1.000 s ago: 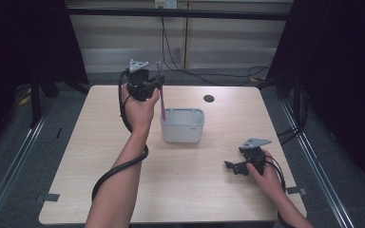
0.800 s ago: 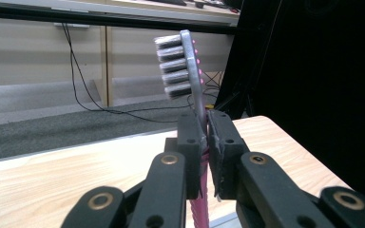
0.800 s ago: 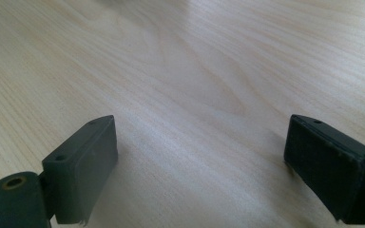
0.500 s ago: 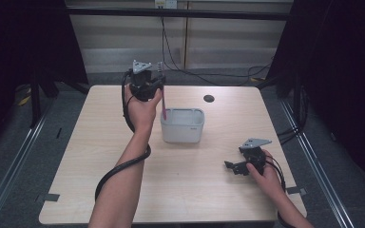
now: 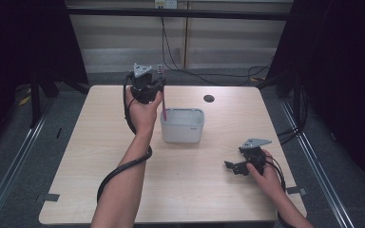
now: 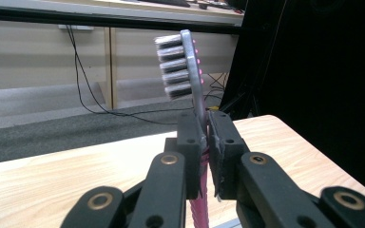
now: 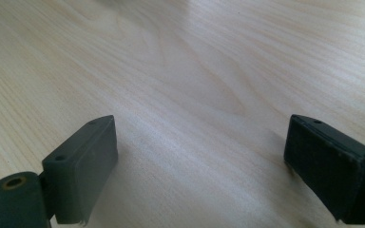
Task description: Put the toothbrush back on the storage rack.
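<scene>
Toothbrush [image 6: 191,71] work looked unfinished. Nearest you, your right gripper [image 5: 240,167] rested low over the table [image 5: 100,156], jaws wide apart and empty. Farther off, your left gripper [image 5: 154,90] clamped the pink handle upright, bristles up, tip beside the grey bin's [image 5: 182,126] rim; release apparently remained.

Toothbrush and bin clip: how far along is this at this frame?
Done: the left gripper has the pink toothbrush clamped, bristles up. In hand: it hangs upright above the grey bin's left rim, lower end seemingly inside. Left: releasing it, if the bin is the target. The right gripper rests open on the table.
</scene>
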